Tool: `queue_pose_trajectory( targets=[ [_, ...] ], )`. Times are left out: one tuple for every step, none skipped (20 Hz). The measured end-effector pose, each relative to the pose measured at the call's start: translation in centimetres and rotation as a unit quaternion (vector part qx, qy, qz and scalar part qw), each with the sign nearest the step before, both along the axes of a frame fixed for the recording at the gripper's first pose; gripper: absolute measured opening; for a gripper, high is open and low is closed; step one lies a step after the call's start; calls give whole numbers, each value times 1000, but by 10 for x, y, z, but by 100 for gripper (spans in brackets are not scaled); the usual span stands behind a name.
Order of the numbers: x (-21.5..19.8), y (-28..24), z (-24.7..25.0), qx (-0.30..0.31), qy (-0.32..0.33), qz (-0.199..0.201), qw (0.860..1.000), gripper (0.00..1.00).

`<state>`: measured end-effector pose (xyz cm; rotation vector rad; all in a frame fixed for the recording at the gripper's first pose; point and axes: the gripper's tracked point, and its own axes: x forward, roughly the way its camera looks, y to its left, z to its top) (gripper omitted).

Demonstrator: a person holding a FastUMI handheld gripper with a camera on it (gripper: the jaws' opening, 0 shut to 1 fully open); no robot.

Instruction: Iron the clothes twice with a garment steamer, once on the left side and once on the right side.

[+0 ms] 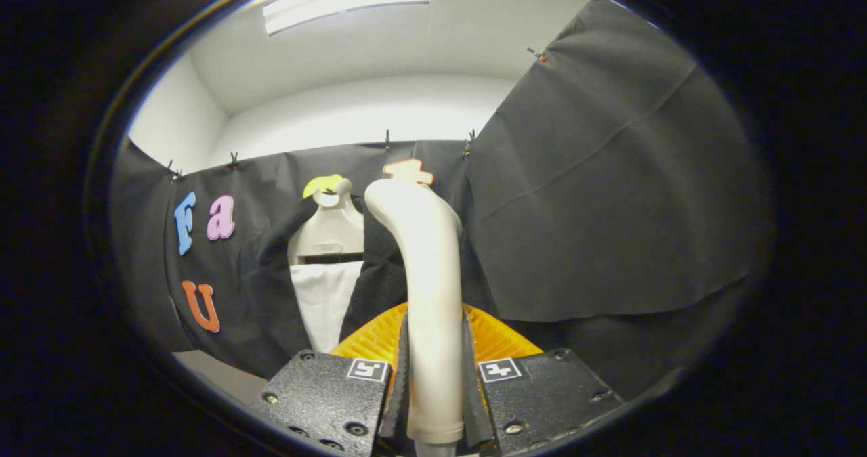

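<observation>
Gripper view. The fingers (433, 382) are clenched on the handle of a garment steamer (430, 294), one ribbed pad pressing each side of it at lower centre of the frame. The handle is smooth, glossy, cream-coloured plastic, a rounded stalk that rises between the fingers and bends left at its top; its lower end is cut off below the fingers. Behind the handle, a fan-shaped orange part (498, 338) with fine radial ridges spreads to both sides, its middle hidden by the handle. Beyond the fingers, left of the handle, a dark jacket (264, 301) over a white shirt (325, 301) hangs on a pale, smooth hanger form (328, 230); the jacket's right half is largely hidden by the handle. Black cloth (596, 206), matte and creased, fills the right of the frame. At lower left a pale surface (217, 369) is hard to make out.
</observation>
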<state>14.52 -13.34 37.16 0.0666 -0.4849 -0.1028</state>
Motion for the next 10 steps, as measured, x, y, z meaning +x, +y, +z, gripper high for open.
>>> queue_pose_trajectory(
  targets=[
    [2, 1, -5, -3, 3, 0, 1000, 35],
    [5, 1, -14, -8, 12, -2, 1000, 35],
    [7, 1, -20, -9, 19, -3, 1000, 35],
    [7, 2, -26, -9, 25, -3, 1000, 35],
    [7, 1, -32, -9, 32, -4, 999, 35],
    [6, 0, -38, -8, 36, -6, 999, 36],
    [5, -1, -43, -8, 39, -10, 999, 36],
    [6, -2, -45, -6, 40, -14, 999, 36],
    [7, -4, -50, -7, 47, -19, 999, 36],
    [7, -5, -56, -6, 52, -21, 998, 36]
  ],
)
